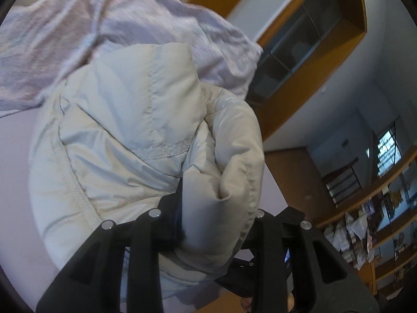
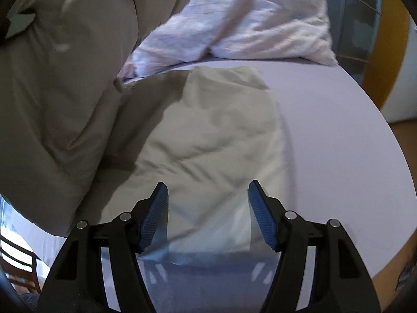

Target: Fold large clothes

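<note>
— What has the left gripper point(image 1: 216, 224) got?

— It is clamped on a thick fold of the cream puffy jacket point(image 1: 135, 135), which fills the middle of the left view and bulges up between the black arms.

— And the right gripper point(image 2: 208, 216)?

— Spread apart, holding nothing. Its blue pads point(image 2: 155, 219) hover over the jacket point(image 2: 208, 135), which lies across the pale lilac bed point(image 2: 338, 143) in the centre of the frame, with another part raised at upper left.

— Anything else on the bed?

— A crumpled white pillow point(image 2: 247, 20) along the top.
</note>
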Demonstrator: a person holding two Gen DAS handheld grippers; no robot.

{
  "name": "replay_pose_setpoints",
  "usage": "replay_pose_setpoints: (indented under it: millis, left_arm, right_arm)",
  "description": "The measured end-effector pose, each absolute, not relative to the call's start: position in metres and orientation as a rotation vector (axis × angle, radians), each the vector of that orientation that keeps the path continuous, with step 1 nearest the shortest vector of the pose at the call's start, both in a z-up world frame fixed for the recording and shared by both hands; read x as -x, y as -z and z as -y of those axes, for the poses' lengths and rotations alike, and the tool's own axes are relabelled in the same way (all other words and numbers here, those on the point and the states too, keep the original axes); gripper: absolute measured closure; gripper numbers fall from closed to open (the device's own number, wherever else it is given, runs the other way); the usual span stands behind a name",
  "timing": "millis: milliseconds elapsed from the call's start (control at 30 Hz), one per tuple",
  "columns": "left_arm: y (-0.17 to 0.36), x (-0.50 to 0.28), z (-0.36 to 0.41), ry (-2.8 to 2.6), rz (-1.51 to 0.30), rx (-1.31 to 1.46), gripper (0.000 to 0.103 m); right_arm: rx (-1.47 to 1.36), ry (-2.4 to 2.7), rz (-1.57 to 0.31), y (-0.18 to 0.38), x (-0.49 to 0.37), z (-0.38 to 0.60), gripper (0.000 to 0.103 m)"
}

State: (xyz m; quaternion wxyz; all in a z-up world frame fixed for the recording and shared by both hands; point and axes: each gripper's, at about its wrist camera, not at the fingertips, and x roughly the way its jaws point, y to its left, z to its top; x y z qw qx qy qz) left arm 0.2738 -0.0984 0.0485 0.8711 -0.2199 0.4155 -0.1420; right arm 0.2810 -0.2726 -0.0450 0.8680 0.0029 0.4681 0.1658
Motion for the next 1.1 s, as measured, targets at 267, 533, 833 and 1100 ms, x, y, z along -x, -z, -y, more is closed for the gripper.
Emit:
replay_pose_setpoints:
  millis: [267, 533, 833, 1100]
  left_arm:
    - [-0.03, -0.294, 0.143, 0.379, -0.974, 0.438, 0.058]
    - [-0.071, -0.286, 0.121, 0.392, -0.901, 0.448, 0.032]
    - [-0.08, -0.281, 0.049, 0.16, -0.851, 0.407, 0.026]
    - [-0.022, -0.291, -0.007, 0.0, -0.95, 0.468, 0.028]
  right_arm:
    - [-0.064, -0.28, -0.998, 0.046, -0.276, 0.308, 0.036]
    - [-0.094, -0.271, -0.991, 0.042, -0.28, 0.321, 0.036]
    - [-0.119, -0.254, -0.995, 0.041, -0.29, 0.331, 0.036]
    - [-0.134, -0.218, -0.995, 0.036, -0.293, 0.343, 0.036]
